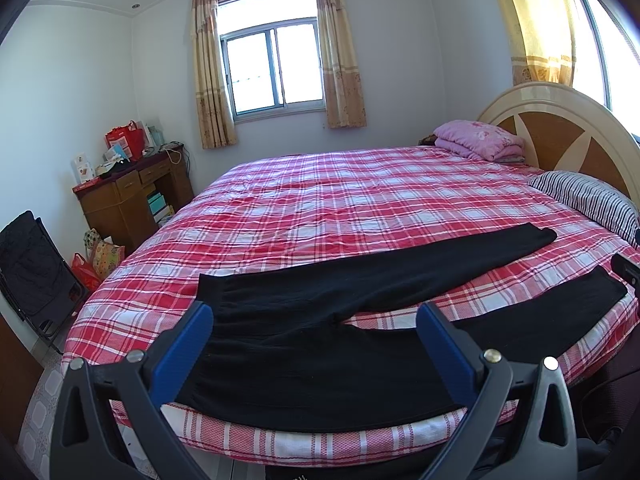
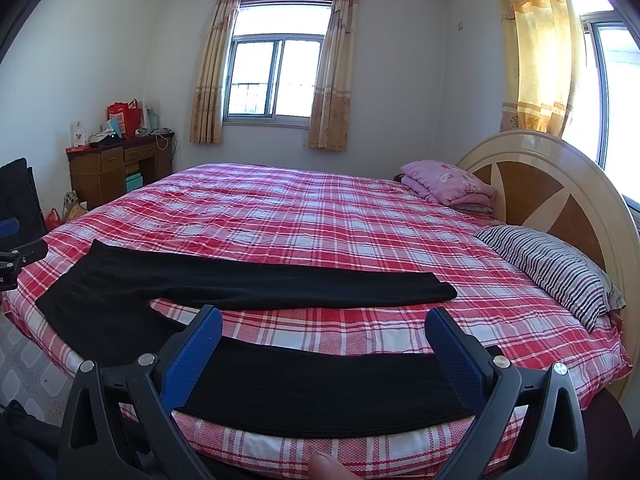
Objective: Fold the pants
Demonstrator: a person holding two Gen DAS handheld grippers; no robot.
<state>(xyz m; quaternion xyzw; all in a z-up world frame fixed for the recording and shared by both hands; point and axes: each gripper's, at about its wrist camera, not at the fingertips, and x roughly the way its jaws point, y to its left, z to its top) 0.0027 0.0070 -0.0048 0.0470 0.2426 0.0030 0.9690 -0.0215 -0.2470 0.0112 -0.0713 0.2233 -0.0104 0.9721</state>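
Note:
Black pants (image 1: pixel 304 360) lie flat on the red plaid bed (image 1: pixel 320 200), waist to the left and both legs spread apart toward the headboard. My left gripper (image 1: pixel 314 312) hovers open above the waist end near the bed's front edge, nothing between its blue fingers (image 1: pixel 180 356). The right wrist view shows the same pants (image 2: pixel 280 284). There my right gripper (image 2: pixel 324 320) stands open over the near leg, close to its cuff, with its blue fingers (image 2: pixel 456 356) wide apart. At that view's left edge a part of the left gripper (image 2: pixel 16 256) shows.
A striped pillow (image 2: pixel 560 272) and a folded pink quilt (image 2: pixel 448 184) lie by the round headboard (image 2: pixel 540 184). A wooden desk (image 1: pixel 128 196) with bags stands at the far left wall. A black folding chair (image 1: pixel 32 272) stands left of the bed. A fingertip (image 2: pixel 332 466) shows at the bottom.

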